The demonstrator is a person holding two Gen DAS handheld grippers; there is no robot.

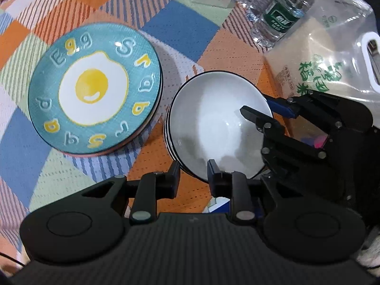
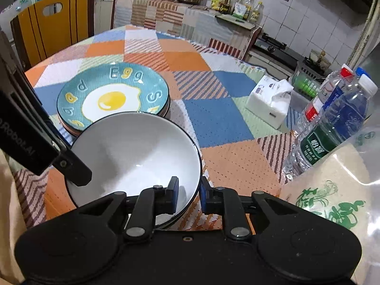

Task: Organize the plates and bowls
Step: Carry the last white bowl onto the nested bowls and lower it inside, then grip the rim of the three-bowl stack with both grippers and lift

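Both sets of jaws are parted and straddling the rim of the same white bowl (image 1: 218,123), one finger inside and one outside each. Can't tell from either view whether the pads actually press the rim, so I'd call them open around it, not clamped. The left gripper (image 1: 193,173) sits on the bowl's near edge in its own view, and the right gripper (image 2: 188,193) comes in from the side next to the rice bag (image 1: 332,54).

That bowl has a thin dark rim and looks like the top one of a small nested stack, since more rims peek out underneath. It sits on the checked tablecloth (image 2: 213,118) toward the near side of the table.

Just beside it is the teal egg plate (image 1: 95,87), topping a short stack of plates, closer to the edge with the yellow chair (image 2: 52,30). Plates and bowls are very close but I can't tell if they touch.

Water bottles (image 2: 332,128) and a tissue pack (image 2: 270,102) sit along the other edge, well apart from the dishes.
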